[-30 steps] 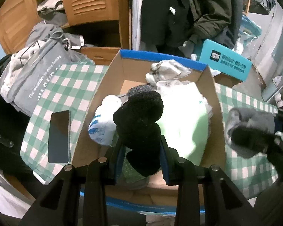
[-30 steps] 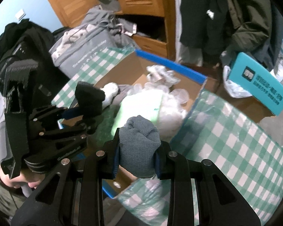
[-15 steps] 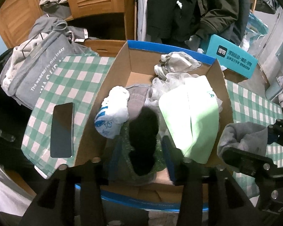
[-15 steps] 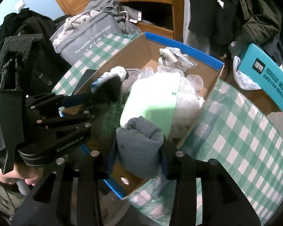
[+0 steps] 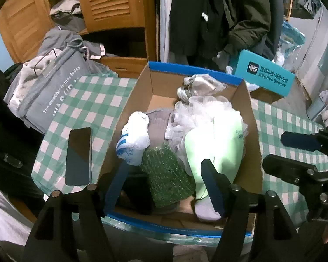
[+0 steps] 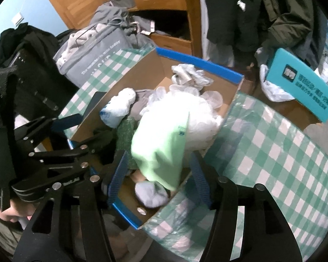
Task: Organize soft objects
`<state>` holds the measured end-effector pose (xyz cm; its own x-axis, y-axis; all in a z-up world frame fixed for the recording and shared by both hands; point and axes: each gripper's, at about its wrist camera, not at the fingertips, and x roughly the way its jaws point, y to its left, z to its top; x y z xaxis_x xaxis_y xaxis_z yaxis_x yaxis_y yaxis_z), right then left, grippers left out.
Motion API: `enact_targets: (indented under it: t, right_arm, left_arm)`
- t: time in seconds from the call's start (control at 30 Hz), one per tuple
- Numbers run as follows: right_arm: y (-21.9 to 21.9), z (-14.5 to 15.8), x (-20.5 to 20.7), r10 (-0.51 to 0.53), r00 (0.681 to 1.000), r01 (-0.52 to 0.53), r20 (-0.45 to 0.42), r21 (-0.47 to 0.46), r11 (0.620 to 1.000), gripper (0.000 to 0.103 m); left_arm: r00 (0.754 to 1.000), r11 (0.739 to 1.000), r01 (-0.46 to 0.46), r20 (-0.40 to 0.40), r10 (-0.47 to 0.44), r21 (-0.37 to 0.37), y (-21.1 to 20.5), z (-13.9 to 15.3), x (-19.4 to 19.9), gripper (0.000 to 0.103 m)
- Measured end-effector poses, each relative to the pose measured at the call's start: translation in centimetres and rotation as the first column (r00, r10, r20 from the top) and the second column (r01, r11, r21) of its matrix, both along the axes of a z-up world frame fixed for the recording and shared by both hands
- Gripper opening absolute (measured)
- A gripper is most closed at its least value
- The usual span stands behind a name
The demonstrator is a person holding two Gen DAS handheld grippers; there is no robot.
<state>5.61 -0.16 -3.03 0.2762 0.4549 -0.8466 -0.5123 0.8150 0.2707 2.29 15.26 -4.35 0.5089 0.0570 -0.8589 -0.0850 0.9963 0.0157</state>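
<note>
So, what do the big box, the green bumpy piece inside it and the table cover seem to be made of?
Box: plain brown cardboard, matte inside, with a blue printed rim.
Green bumpy piece: probably bubble wrap or soft foam sheet; rows of small shiny bumps show.
Table cover: likely thin plastic sheet in a green and white check; in the right wrist view it looks glossy and wrinkled at the edge.
</note>
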Motion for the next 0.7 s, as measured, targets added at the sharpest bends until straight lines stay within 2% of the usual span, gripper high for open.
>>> enact_targets:
  t: [0.17, 0.33, 0.5, 0.57, 0.7]
  right_arm:
    - [-1.1, 1.5, -0.4, -0.036, 0.997, 0.036, 0.061, -0.011, 0.999, 0.069]
    - [-2.1, 2.9, -0.7, -0.062, 0.992, 0.065, 0.113, -0.015, 0.998, 0.07]
    - [-3.3, 3.6, -0.8, -0.091, 0.986, 0.092, 0.138, -0.002, 0.996, 0.07]
    - [-3.7, 3.8, -0.9, -0.099, 0.984, 0.101, 0.15, -0.005, 0.995, 0.07]
    - [-4.6, 4.3, -1.1, -0.115, 0.977, 0.12, 0.181, -0.011, 0.993, 0.07]
  left_arm:
    - [0.999, 1.0, 0.004, 0.034, -0.004, -0.016, -0.5, 1.2, -0.5, 0.08]
    - [0.998, 0.999, 0.025, 0.059, -0.023, -0.026, -1.3, 2.2, -0.8, 0.087]
    - [0.994, 0.998, 0.045, 0.096, -0.041, -0.039, -1.9, 3.3, -1.1, 0.089]
    - [0.994, 0.998, 0.047, 0.098, -0.042, -0.046, -2.2, 3.6, -1.0, 0.093]
    - [0.994, 0.998, 0.055, 0.097, -0.05, -0.042, -2.9, 4.1, -0.8, 0.093]
